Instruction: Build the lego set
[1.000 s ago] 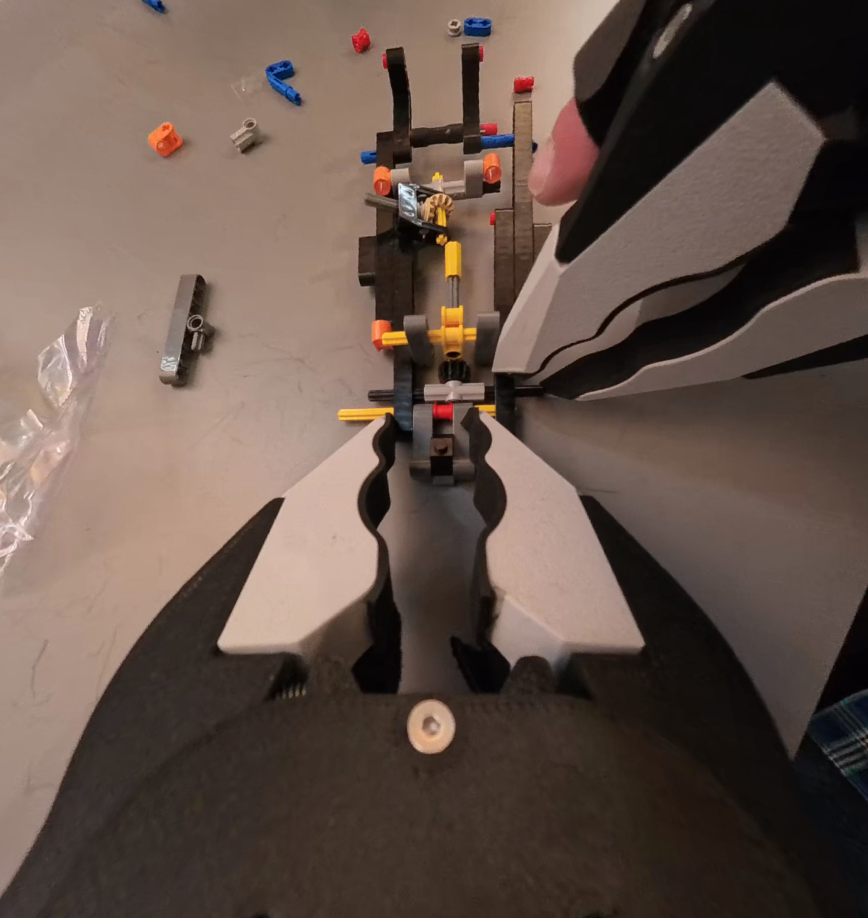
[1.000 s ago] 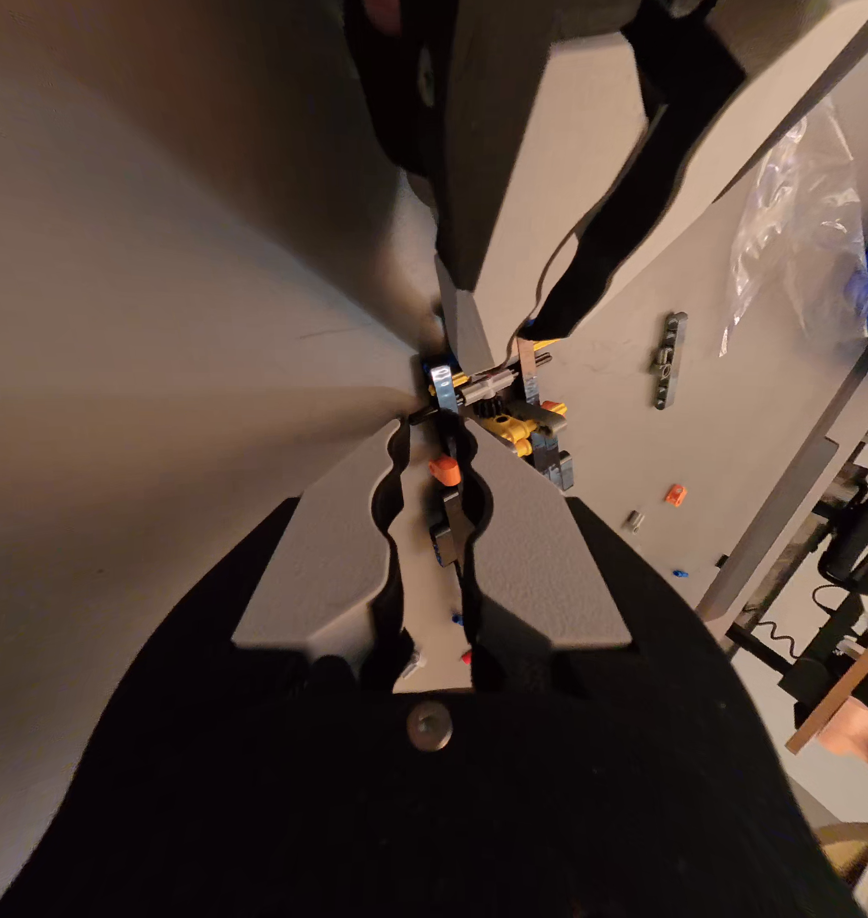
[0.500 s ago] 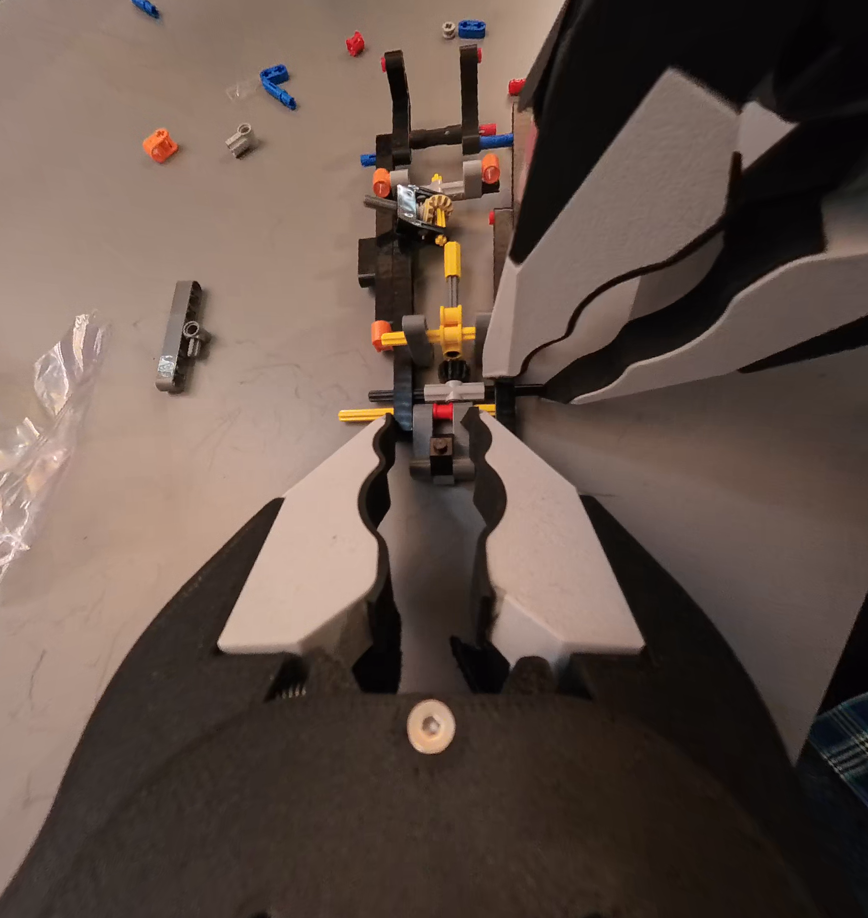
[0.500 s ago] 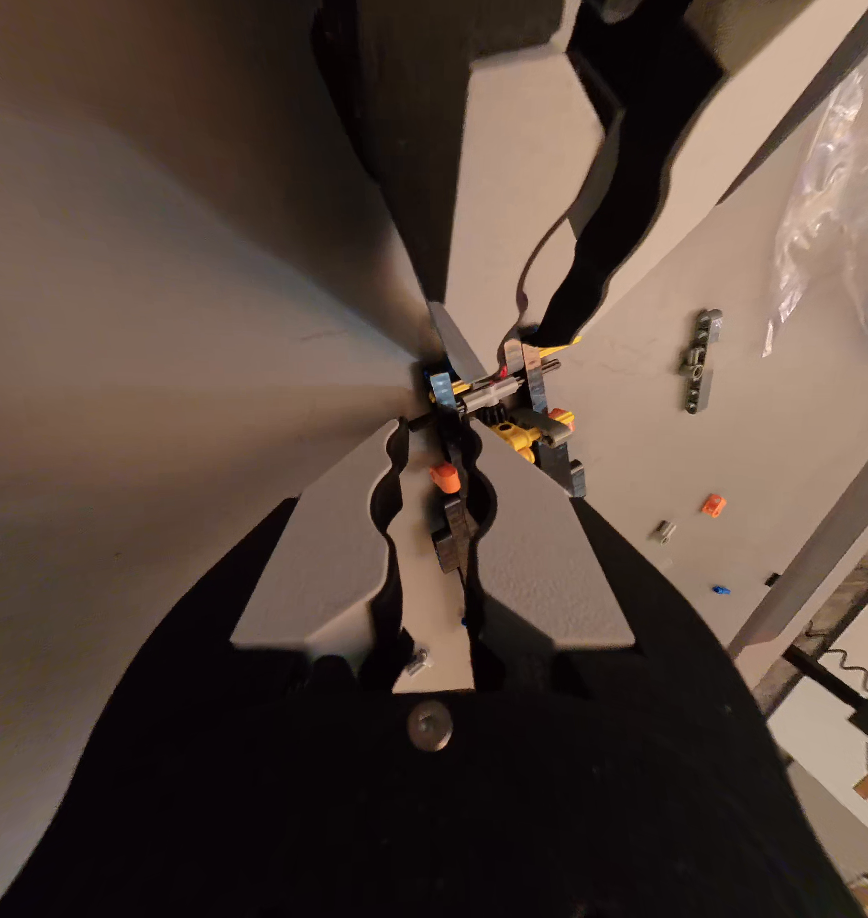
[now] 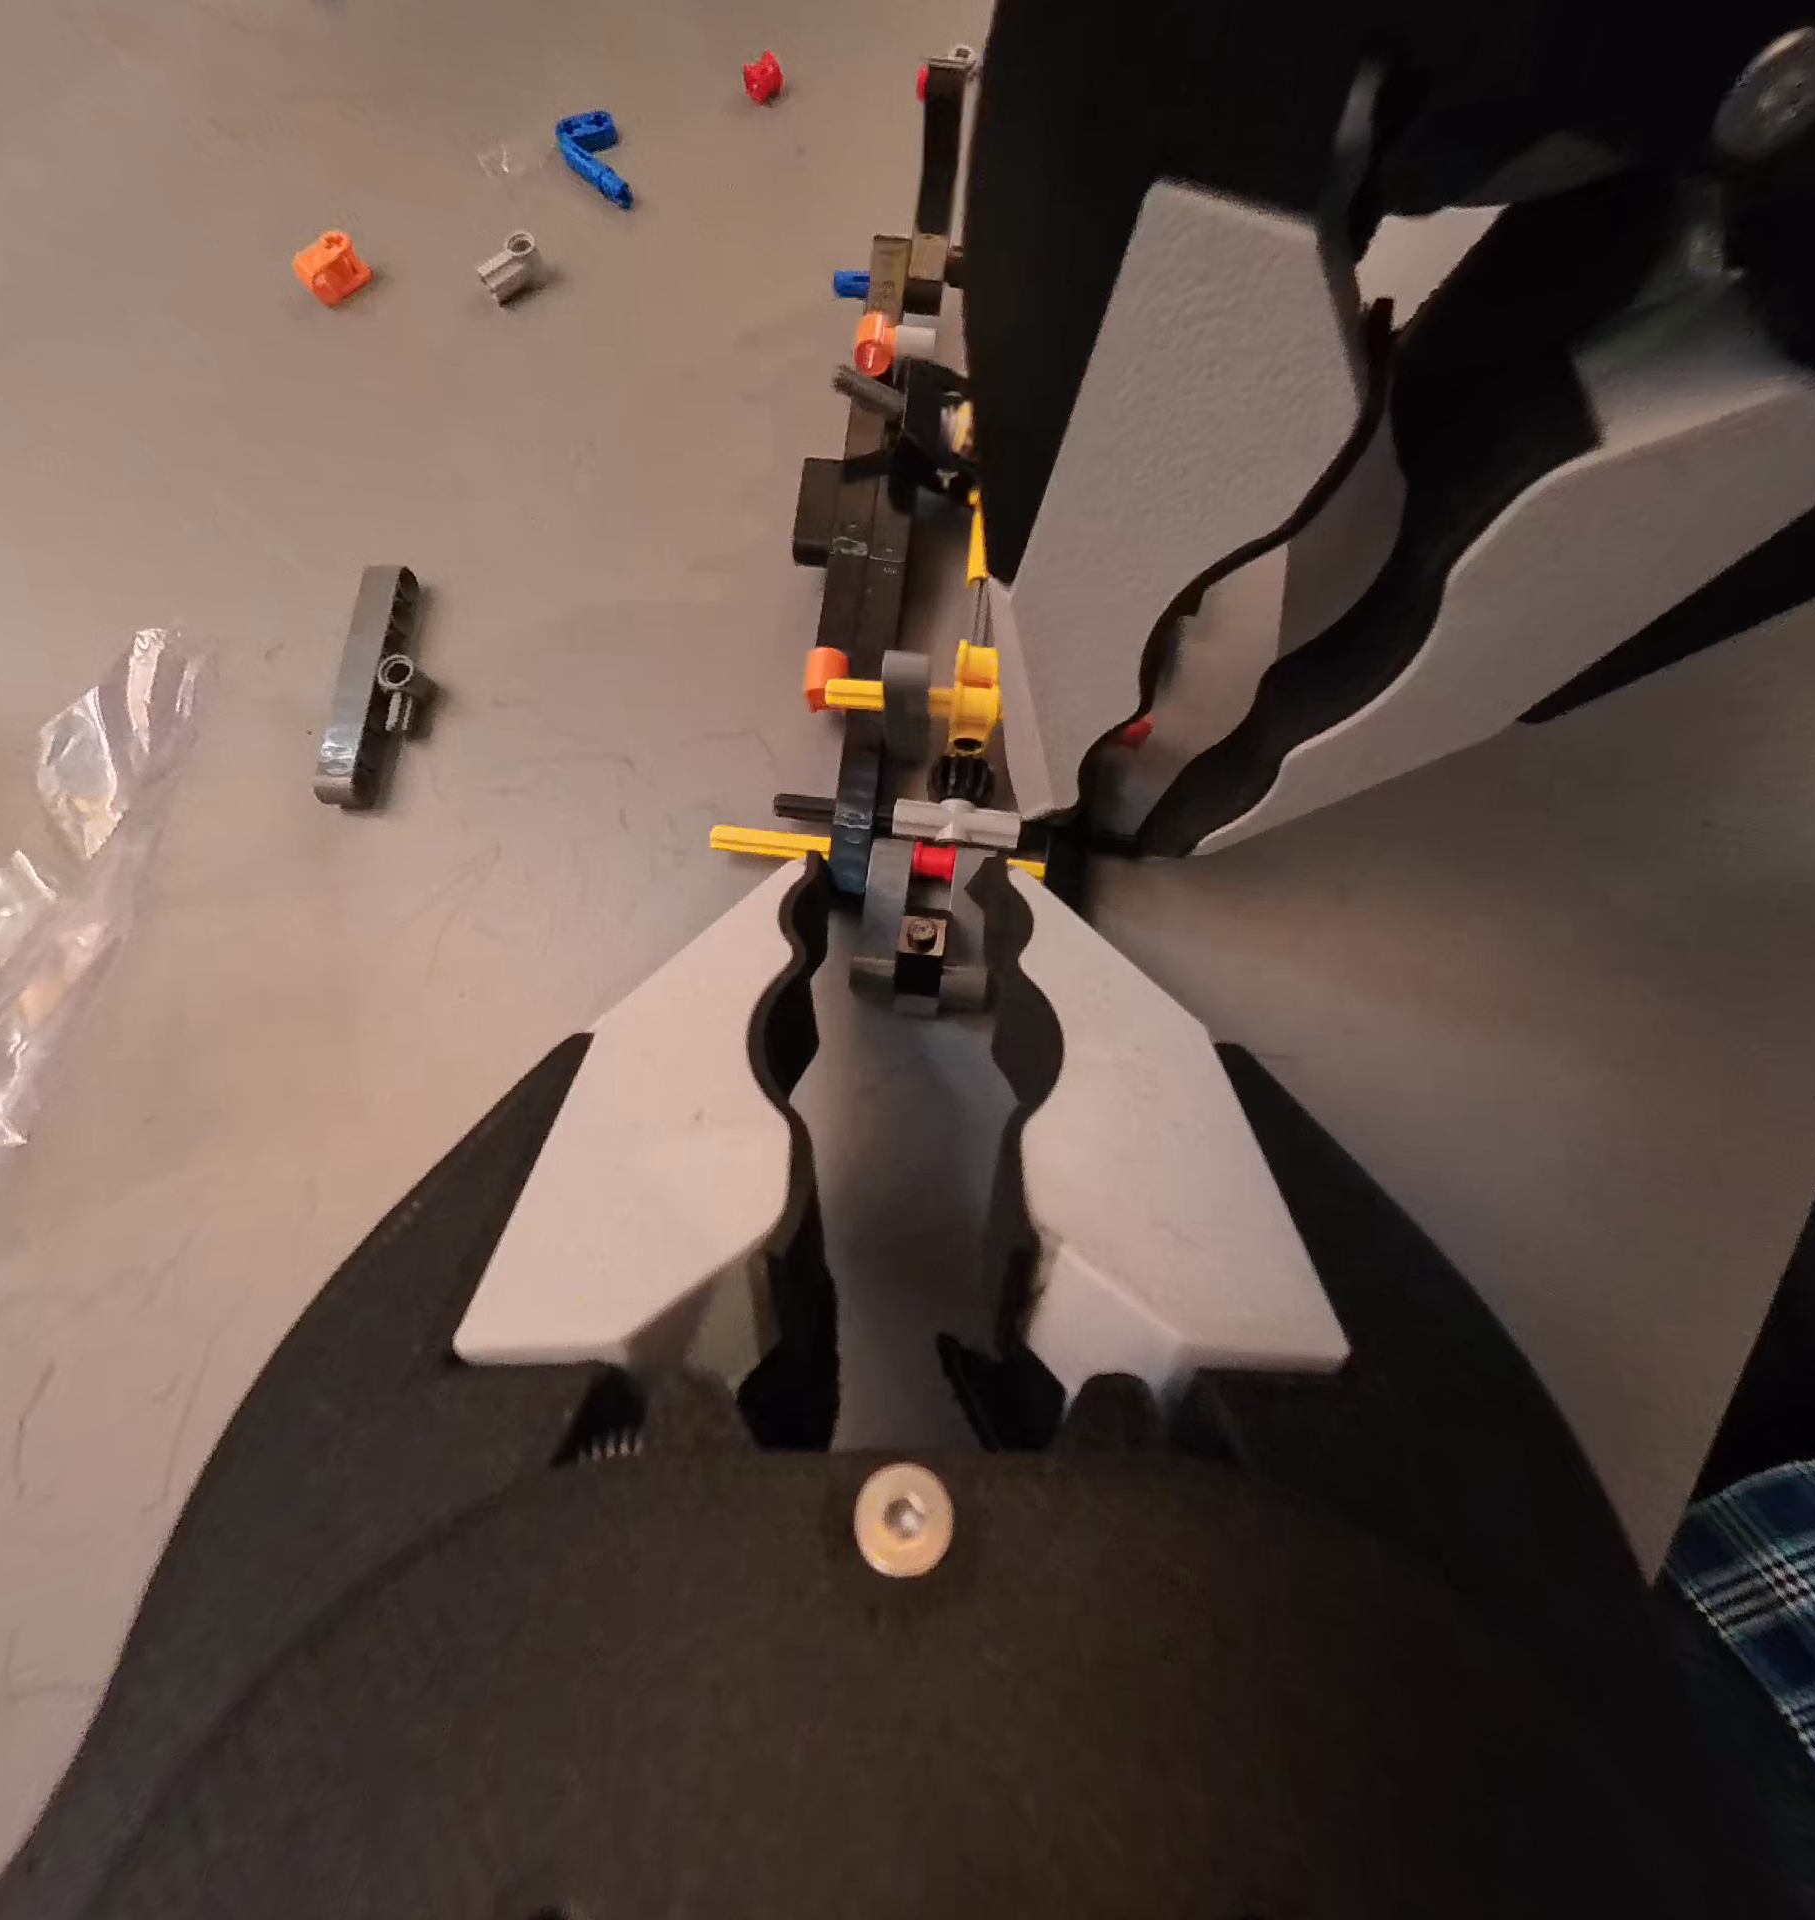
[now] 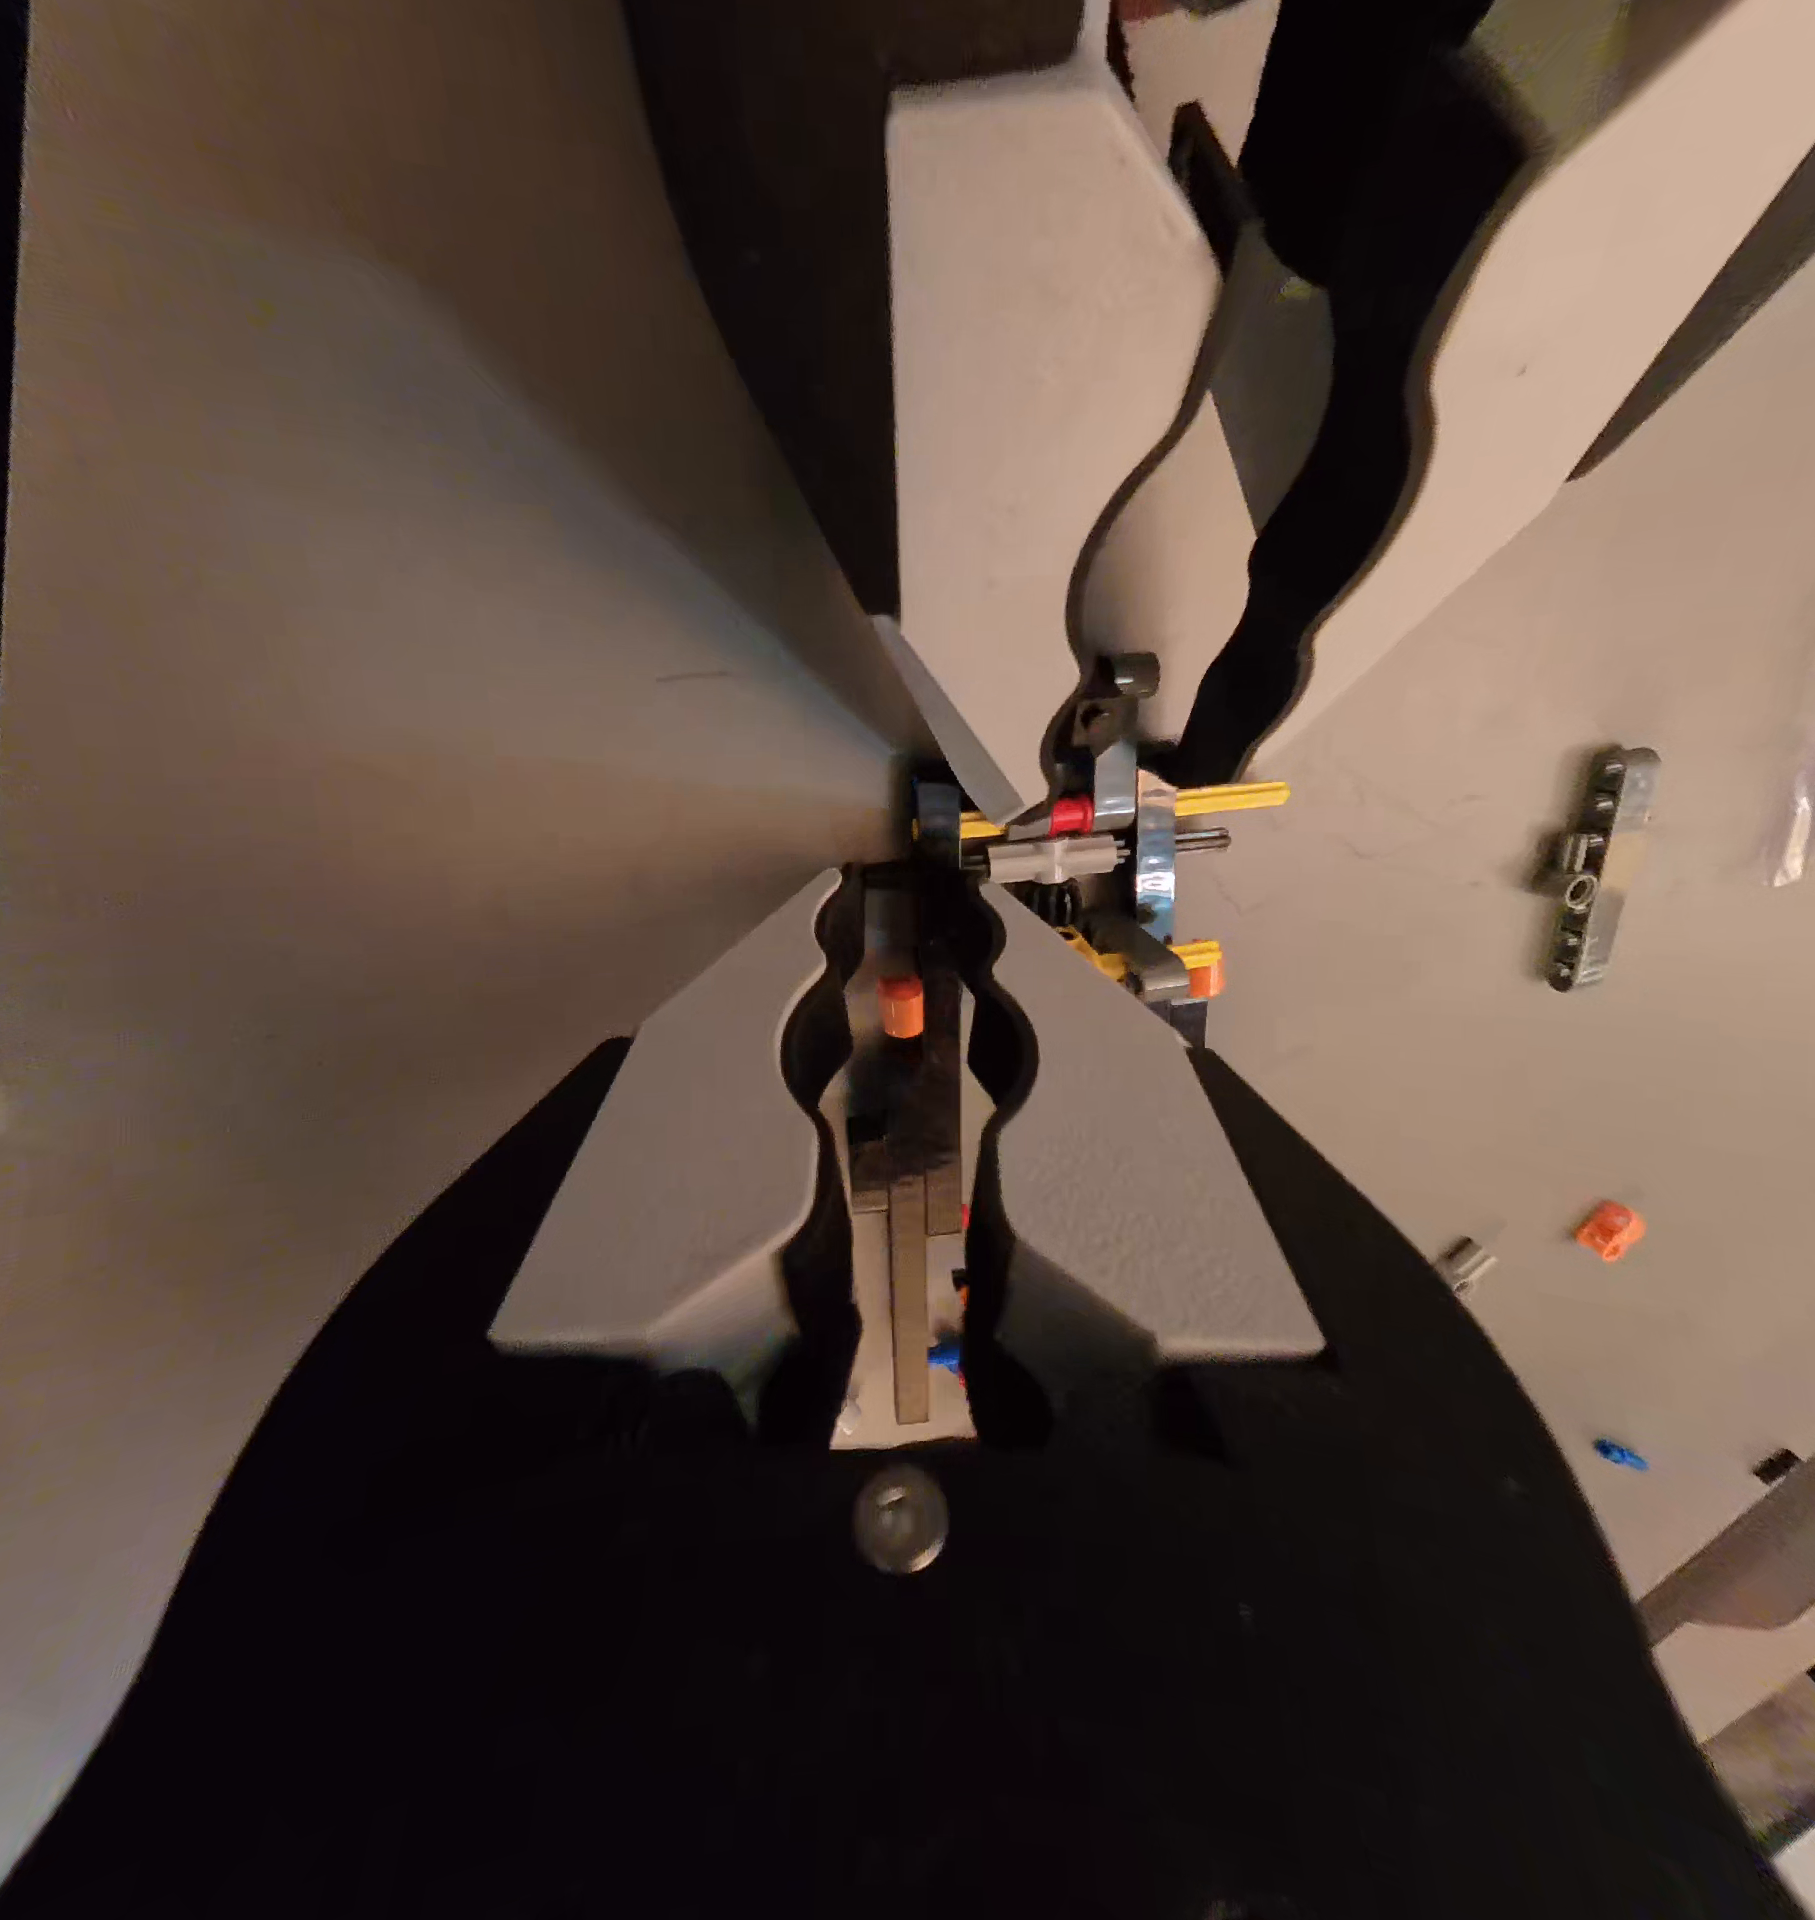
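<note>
The lego chassis (image 5: 867,582) is a long black frame with yellow axles, grey connectors and orange and red pins, lying on the grey table (image 5: 467,987). My left gripper (image 5: 913,878) is shut on the grey bracket at its near end. My right gripper (image 5: 1131,831) comes down steeply from the upper right, with its tips at the chassis's near right corner. In the right wrist view my right gripper (image 6: 918,894) straddles the chassis's black side beam (image 6: 908,1195), pads close against both sides. The left gripper (image 6: 1100,769) faces it from the top. The chassis's far end is hidden.
Loose pieces lie to the left: a grey beam with a connector (image 5: 368,686), an orange piece (image 5: 331,267), a grey connector (image 5: 511,267), a blue piece (image 5: 591,156) and a red piece (image 5: 763,78). A clear plastic bag (image 5: 72,831) is at the far left. The table edge (image 6: 1765,1558) shows at the right. Both grippers' tips are roughly 20 cm from the grey connector (image 5: 511,267).
My right gripper has swung from the chassis's right side to above it, in line with the side beam, tips staying at the near corner. The left gripper and chassis have held still.
</note>
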Motion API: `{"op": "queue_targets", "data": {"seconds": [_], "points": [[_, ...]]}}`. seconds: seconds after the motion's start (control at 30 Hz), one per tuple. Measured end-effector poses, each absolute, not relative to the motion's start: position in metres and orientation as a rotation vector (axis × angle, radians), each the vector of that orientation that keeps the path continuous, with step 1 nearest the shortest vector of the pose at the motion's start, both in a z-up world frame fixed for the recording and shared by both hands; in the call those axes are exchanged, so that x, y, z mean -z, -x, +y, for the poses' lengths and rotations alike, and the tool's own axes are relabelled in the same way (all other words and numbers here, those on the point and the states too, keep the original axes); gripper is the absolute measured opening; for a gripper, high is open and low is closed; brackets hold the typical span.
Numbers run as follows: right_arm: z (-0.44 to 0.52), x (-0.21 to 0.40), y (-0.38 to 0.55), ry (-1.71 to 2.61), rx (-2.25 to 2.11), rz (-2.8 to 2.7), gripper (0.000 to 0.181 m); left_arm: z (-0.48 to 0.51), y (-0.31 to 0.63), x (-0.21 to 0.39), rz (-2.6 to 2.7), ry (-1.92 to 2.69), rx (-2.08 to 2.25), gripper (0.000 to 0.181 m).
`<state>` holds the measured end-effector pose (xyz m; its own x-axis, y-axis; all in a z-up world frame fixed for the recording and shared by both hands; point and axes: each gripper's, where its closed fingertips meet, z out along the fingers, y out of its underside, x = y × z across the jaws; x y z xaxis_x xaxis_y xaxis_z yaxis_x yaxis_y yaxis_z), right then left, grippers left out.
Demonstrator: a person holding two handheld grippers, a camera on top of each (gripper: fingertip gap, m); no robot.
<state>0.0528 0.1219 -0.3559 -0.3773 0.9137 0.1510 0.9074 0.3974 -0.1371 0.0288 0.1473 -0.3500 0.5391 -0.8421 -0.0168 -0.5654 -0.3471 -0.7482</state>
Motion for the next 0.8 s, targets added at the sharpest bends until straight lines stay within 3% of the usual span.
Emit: {"op": "queue_targets", "data": {"seconds": [0.03,0.8], "points": [[0.1219,0.3560,-0.0529,1.619,-0.062,-2.458,0.016,0.1475,-0.0288,0.3498,1.129,2.059,0.499,0.029],[0.1179,0.3573,-0.0547,1.577,-0.219,-2.547,0.012,0.1495,-0.0289,0.3498,1.102,2.081,0.533,0.028]]}}
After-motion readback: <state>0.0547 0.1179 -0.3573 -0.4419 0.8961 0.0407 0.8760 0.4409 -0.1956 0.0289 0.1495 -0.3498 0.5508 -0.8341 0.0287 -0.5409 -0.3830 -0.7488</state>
